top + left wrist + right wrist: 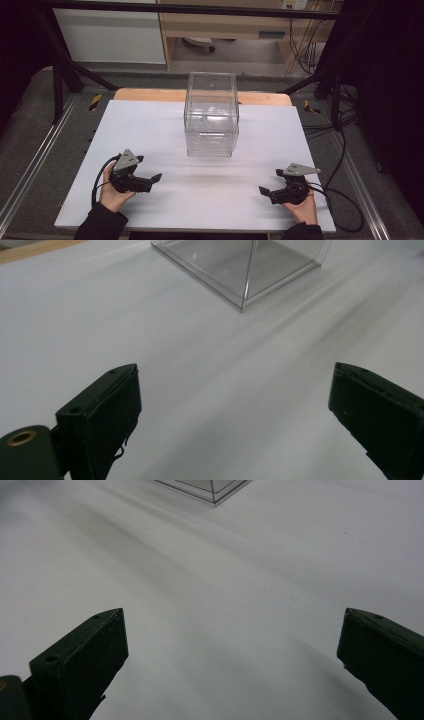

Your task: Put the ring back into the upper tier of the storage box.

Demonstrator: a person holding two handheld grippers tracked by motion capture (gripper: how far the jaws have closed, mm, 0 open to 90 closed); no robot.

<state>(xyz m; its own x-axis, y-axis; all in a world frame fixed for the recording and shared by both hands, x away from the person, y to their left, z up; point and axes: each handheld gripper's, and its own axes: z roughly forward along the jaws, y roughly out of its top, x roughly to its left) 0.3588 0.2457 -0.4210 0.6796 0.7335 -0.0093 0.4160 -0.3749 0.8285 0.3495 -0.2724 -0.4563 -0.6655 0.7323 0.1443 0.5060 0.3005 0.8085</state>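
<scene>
- White sheeting covers the table (pixel 150 130), with a strip of bare wood showing along its far edge; dark framing, cables and office furniture stand behind it.
- Near the far middle of the sheet stands a clear plastic box (pixel 211 115), upright and seemingly empty, well apart from both grippers. Standing centrally, it lies about equally far from either hand.
- On the near left, the left gripper (pixel 156 177) rests low over the sheet in the person's left hand (pixel 114 192), its tip aimed inward and towards the box. In the left gripper view its jaws stand wide apart with bare sheet between them, and a corner of the box sits ahead at the top of that view.
- On the near right, the right gripper (pixel 263 190) mirrors it in the right hand (pixel 304 207), tip turned inward. Its jaws also stand wide with nothing between them in the right gripper view, and a box corner sits at the top edge of that view.
- Both tools flank the open middle of the sheet, which reads as a ready stance for an approach on the box from both sides.
- Wide jaws suit the box's broad walls, though an edge grip looks likelier than a span across it.
</scene>
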